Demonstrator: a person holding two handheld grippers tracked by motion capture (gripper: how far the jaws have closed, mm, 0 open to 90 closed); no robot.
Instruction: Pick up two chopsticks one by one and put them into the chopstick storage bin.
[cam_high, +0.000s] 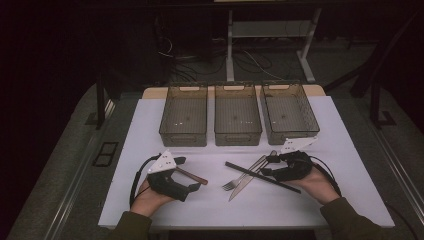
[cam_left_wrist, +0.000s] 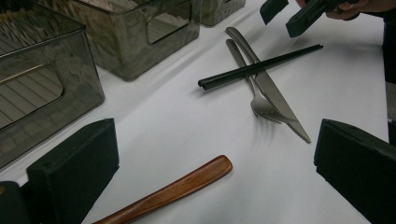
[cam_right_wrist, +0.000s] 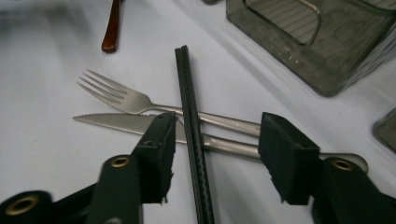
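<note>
You are working on the pickup of the black chopsticks (cam_right_wrist: 191, 126) with your right gripper (cam_right_wrist: 217, 149): its jaws are straddling the pair, one on each side, released and not yet pressing. In the high view the chopsticks (cam_high: 260, 177) are lying at about four o'clock on the white tabletop (cam_high: 150, 130), crossing over the fork (cam_right_wrist: 140, 100) and the knife (cam_right_wrist: 116, 122). The next move, as I judge it, is calling for closing squarely on both sticks and lifting without dragging the cutlery underneath. Your left gripper (cam_left_wrist: 215, 158) is resting at eight o'clock, jaws wide and empty, with the wooden handle (cam_left_wrist: 177, 189) lying between them, untouched. The three bins (cam_high: 238, 114) are waiting at twelve o'clock
</note>
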